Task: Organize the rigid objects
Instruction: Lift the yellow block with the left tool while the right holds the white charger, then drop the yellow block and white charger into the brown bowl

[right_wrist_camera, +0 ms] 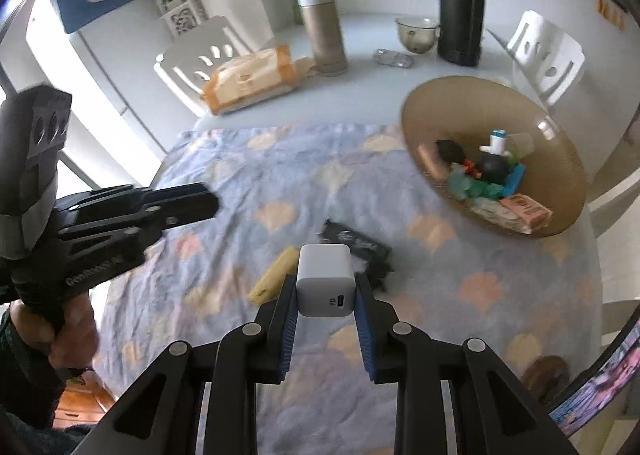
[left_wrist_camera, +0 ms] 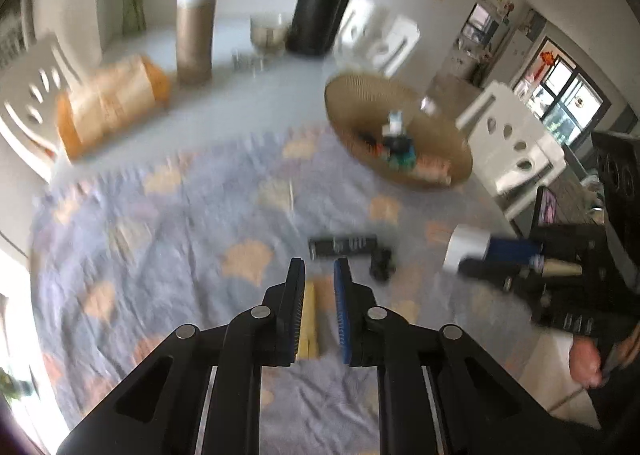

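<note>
While we carry the white cube-shaped plastic charger (right_wrist_camera: 326,279) pinched between the blue pads of our right gripper (right_wrist_camera: 326,297), the relation that governs the coming move is the bearing to the wide brown woven bowl (right_wrist_camera: 424,111): it lies ahead and to the right of that claw, across the lilac cloud-patterned cloth (right_wrist_camera: 240,175), already holding small items. We judge the right hand nearer to it than the left. Our left gripper (left_wrist_camera: 320,275) has its jaws drawn nearly together with nothing visibly clamped; the yellow elongated bar (left_wrist_camera: 309,323) lies on the cloth beneath, its long axis roughly along the fingers. A black flat rectangular device (left_wrist_camera: 343,246) rests just ahead of that claw, right of its line
</note>
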Action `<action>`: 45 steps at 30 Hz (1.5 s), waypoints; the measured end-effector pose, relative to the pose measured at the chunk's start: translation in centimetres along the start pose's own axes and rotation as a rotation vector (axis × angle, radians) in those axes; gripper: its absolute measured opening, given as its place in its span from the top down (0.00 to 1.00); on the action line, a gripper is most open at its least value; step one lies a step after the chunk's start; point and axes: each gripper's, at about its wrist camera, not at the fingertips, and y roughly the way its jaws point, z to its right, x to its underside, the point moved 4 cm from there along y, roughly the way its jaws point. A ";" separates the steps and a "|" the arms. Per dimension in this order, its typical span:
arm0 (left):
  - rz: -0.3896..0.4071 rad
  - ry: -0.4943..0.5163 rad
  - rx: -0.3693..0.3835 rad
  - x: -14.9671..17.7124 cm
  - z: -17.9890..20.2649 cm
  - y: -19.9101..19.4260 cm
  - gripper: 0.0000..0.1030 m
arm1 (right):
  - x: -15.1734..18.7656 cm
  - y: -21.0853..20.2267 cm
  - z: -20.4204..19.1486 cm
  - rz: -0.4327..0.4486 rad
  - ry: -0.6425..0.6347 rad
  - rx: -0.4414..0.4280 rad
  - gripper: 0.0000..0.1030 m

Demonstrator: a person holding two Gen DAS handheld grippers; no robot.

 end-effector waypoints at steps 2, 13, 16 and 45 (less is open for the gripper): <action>-0.111 -0.086 0.026 1.8 -1.4 2.6 0.52 | 0.5 0.8 1.1 -0.029 0.023 -0.003 0.74; -0.249 0.069 -0.211 5.1 1.3 10.3 0.80 | 3.1 2.5 3.9 -0.110 0.105 -0.038 0.74; -0.215 0.064 -0.190 4.3 2.0 9.7 0.80 | 3.1 2.0 4.1 -0.104 0.105 -0.035 0.74; 0.026 0.181 0.044 -15.6 12.0 11.6 0.75 | -7.8 -2.1 22.8 0.067 0.544 0.248 0.74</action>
